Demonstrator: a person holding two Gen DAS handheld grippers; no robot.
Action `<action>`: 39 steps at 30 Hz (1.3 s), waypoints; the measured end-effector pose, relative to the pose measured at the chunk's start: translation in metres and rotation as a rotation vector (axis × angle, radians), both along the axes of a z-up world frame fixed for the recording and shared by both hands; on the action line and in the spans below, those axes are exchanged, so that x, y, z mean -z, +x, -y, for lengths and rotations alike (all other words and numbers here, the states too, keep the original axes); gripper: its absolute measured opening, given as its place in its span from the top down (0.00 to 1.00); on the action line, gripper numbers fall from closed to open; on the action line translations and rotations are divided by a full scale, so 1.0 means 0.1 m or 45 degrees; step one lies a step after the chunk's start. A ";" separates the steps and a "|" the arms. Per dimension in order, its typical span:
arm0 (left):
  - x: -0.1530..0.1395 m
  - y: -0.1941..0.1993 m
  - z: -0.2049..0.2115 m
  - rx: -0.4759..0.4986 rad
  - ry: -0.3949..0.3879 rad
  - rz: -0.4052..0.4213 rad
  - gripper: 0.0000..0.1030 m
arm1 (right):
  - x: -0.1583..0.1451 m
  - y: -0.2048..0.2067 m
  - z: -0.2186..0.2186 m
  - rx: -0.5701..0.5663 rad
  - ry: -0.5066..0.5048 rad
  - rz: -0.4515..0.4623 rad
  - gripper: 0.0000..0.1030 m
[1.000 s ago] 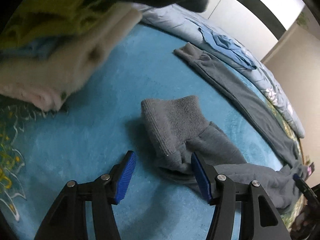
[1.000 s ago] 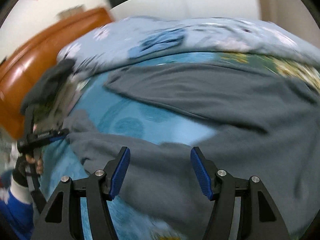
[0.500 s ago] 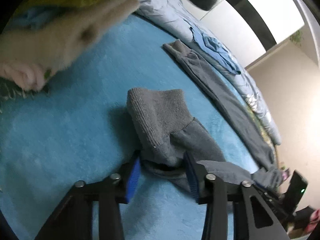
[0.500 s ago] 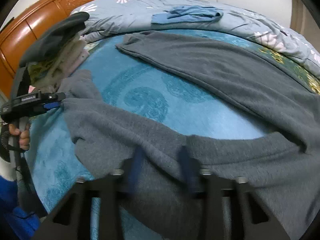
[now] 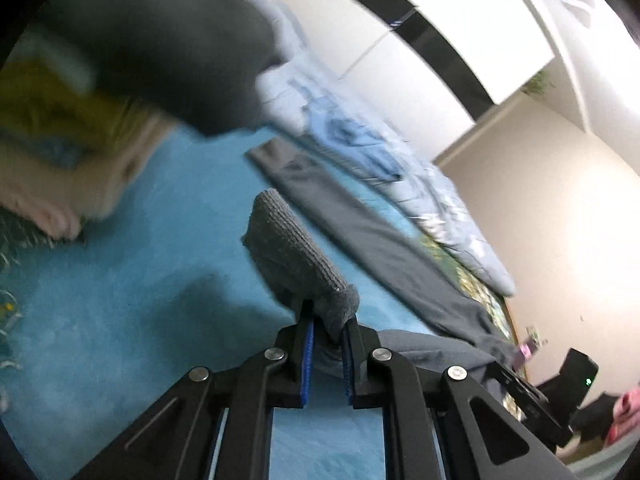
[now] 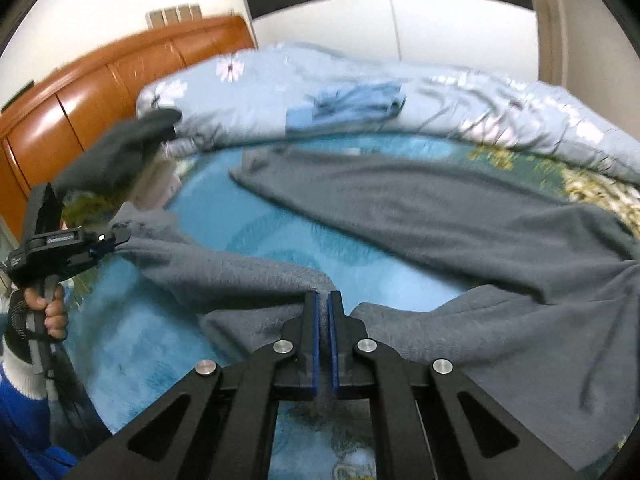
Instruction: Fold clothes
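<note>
Grey sweater (image 6: 460, 216) spread on bed (image 6: 280, 248), blue sheet bare betw. sleeves. Left tongs (image 5: 326, 334) clamped on ribbed cuff (image 5: 292, 252), lifted off sheet. Right tongs (image 6: 323, 300) clamped on sleeve edge nr. armpit. Folded pile (image 5: 68, 160) at far-left edge.

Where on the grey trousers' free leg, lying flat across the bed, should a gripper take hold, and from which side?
Take the grey trousers at the free leg's hem corner, from the bare blue blanket side. That edge lies flat and uncovered there, so a low, sliding finger could probably slip under it.
</note>
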State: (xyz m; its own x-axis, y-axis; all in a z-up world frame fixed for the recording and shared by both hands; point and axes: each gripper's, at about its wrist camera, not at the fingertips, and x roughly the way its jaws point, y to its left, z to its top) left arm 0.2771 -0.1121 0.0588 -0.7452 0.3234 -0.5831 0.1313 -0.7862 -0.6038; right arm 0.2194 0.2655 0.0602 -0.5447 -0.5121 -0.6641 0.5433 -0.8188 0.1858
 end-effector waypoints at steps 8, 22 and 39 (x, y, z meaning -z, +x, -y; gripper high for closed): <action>0.00 -0.84 -0.15 -0.019 -0.086 -0.010 0.83 | -0.11 -0.46 -0.10 0.099 0.002 0.002 0.97; 0.84 -1.35 -0.08 -0.068 0.020 0.162 0.38 | 0.75 -1.52 -0.47 0.513 0.095 0.304 0.96; 1.23 -1.71 -0.25 -0.051 0.162 0.183 0.81 | 0.02 -0.49 -1.65 0.701 -0.057 0.065 0.69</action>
